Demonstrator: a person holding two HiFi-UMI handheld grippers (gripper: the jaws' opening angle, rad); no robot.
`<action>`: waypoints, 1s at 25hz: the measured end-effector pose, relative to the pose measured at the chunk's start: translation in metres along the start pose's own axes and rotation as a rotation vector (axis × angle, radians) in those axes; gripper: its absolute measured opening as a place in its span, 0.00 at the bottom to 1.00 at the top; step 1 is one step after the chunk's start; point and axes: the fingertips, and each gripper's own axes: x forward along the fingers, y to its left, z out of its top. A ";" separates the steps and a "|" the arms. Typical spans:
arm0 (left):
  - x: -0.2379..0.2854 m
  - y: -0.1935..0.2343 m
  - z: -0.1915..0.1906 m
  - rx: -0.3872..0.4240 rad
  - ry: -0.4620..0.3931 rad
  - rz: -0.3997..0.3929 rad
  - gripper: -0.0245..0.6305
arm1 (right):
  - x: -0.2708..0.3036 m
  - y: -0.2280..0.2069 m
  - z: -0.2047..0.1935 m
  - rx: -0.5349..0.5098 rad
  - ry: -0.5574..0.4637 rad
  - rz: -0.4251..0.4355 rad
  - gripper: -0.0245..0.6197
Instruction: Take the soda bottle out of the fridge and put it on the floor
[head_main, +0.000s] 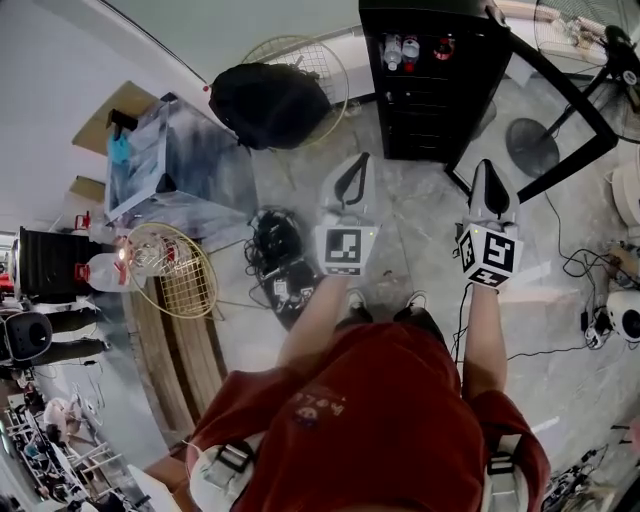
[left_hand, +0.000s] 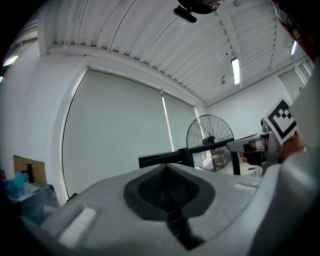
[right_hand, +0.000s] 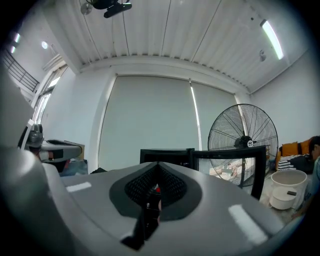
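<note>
Both grippers are held out level toward a tall black fridge (head_main: 430, 100), side by side and well apart. The left gripper (head_main: 358, 166) and right gripper (head_main: 487, 170) each have their jaws pressed together on nothing. Each gripper's own view confirms this, with only a thin dark seam running between the grey jaws of the left gripper (left_hand: 166, 169) and the right gripper (right_hand: 158, 166). Only the head view looks into the fridge. On its top shelf a dark soda bottle with a red band (head_main: 444, 47) stands at the right, beside two clear plastic bottles (head_main: 401, 50). It seems upright, long axis vertical and cap up, though it is too small to be sure. The fridge's black-framed glass door (head_main: 560, 110) hangs open to the right. The gripper views miss the shelf but show what the head view does not — a white ribbed ceiling (right_hand: 165, 35), a pale window blind (right_hand: 150, 120) behind the fridge, and a round wire standing fan (right_hand: 243, 137) to its right. The left gripper view also catches the right gripper's marker cube (left_hand: 280, 119), right of the fridge.
</note>
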 end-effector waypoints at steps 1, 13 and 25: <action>0.002 -0.004 -0.001 0.003 0.002 0.000 0.04 | 0.000 -0.003 -0.002 0.004 -0.001 0.004 0.03; 0.036 -0.068 -0.005 -0.015 0.008 0.033 0.04 | -0.001 -0.069 -0.023 0.033 0.005 0.027 0.03; 0.062 -0.073 -0.008 -0.032 -0.005 0.053 0.04 | 0.024 -0.086 -0.029 0.029 0.010 0.054 0.03</action>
